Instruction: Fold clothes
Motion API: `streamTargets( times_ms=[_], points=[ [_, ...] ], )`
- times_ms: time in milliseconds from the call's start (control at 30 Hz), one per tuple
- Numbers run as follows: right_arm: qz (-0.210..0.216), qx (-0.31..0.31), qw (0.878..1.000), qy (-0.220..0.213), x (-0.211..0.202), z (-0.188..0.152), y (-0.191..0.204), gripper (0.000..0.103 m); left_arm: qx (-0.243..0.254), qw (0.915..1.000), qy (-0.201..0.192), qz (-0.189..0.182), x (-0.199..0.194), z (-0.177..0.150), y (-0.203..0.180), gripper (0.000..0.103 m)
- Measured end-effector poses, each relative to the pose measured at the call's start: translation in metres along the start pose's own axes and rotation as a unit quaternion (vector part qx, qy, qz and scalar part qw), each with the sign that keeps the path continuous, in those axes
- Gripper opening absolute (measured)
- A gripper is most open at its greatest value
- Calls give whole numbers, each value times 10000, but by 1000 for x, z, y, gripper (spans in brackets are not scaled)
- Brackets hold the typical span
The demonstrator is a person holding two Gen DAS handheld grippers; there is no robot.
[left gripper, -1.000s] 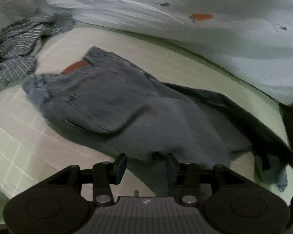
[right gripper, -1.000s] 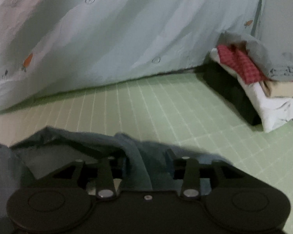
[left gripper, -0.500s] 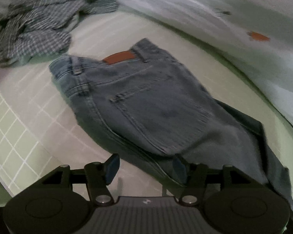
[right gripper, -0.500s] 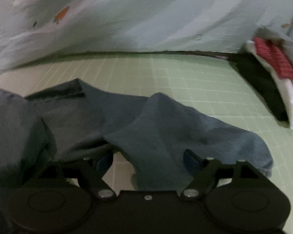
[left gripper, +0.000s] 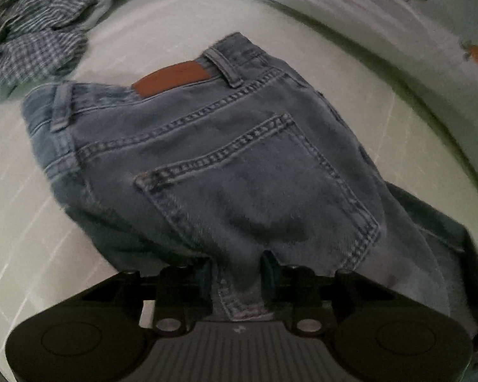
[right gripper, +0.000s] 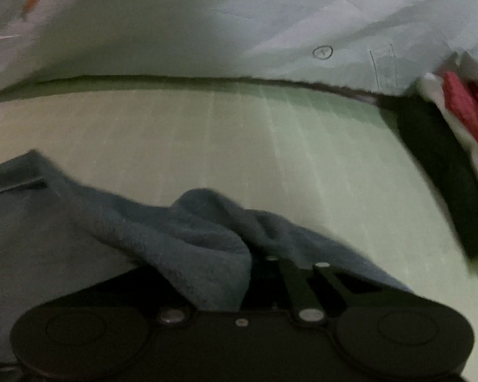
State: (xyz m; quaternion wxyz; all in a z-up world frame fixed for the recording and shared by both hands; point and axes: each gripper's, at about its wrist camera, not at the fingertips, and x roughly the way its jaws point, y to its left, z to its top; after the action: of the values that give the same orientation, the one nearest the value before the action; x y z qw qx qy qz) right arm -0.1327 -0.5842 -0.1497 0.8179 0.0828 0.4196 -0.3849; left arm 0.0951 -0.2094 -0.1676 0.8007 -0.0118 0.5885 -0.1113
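A pair of blue jeans [left gripper: 226,165] lies on the pale green checked sheet [left gripper: 149,38], back pocket and brown leather patch [left gripper: 172,78] facing up. My left gripper [left gripper: 235,273] is shut on the jeans' near edge, denim pinched between the fingers. In the right wrist view the jeans' leg [right gripper: 188,232] is bunched up over my right gripper [right gripper: 255,273], which is shut on that fabric; its left finger is hidden under the cloth.
A crumpled blue checked shirt [left gripper: 38,28] lies at the far left. A pale blue duvet [right gripper: 207,25] runs along the back. A stack of folded clothes, red, white and black [right gripper: 455,133], sits at the right.
Both grippers were open half a second ago and have closed on the jeans. The left one moved in closer to the seat; the leg fabric has bunched over the right one.
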Motion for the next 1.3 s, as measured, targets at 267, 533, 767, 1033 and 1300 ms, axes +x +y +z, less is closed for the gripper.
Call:
streamTargets(
  times_ms=[267,533,767,1033,1300],
  points=[
    [-492,508,9973,176,65,65,-48,2,417,9974,-123,-580,8,12,-23,35],
    [-33,1904,9817,50,16,37,-63,89,508,9946,-234,-871,-32,18,-12,52],
    [-18,2406,9702,285,-21,-7,-45,91,326,9942,-683,-763,-61,50,16,80],
    [-343,2293,9721,344,-15,-9,-32,92,294,9970,-539,-479,-21,106,-23,82],
    [-755,2091,9746,280,-9,4,-33,93,299,9979,-482,-301,27,141,-70,87]
  ],
)
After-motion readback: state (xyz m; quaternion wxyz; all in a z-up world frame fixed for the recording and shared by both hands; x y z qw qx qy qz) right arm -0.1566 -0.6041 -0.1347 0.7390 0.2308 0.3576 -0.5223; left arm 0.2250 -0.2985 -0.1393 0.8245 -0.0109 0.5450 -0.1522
